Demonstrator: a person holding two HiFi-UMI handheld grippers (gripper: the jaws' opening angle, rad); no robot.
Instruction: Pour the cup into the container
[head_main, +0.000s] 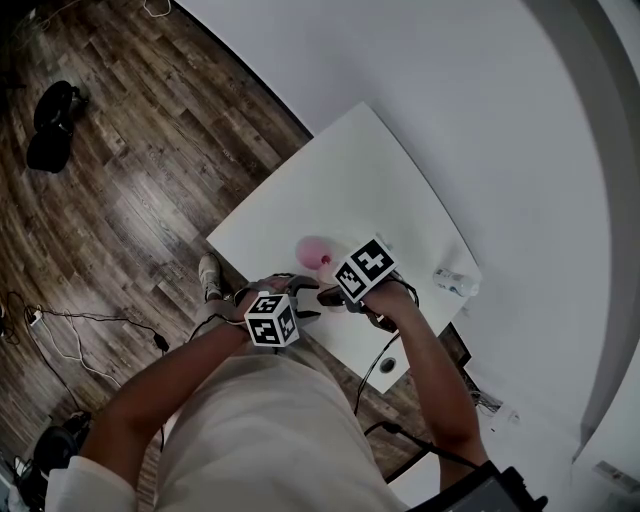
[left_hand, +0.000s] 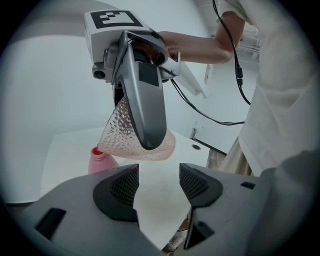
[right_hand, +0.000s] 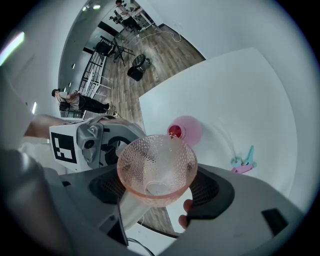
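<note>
right gripper (right_hand: 159, 189) clamped on the pink cup (right_hand: 156, 167) – tipped so its rim sits just above the bottle mouth, pour-ready I'd say | container (right_hand: 186, 130) upright on table (right_hand: 240, 85) | left gripper (left_hand: 159, 186) jaws apart, empty – just hovering nearby

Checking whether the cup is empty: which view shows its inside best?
The right gripper view: it looks into the pink dimpled cup. The left gripper view shows only its outside; the head view barely shows it.
</note>
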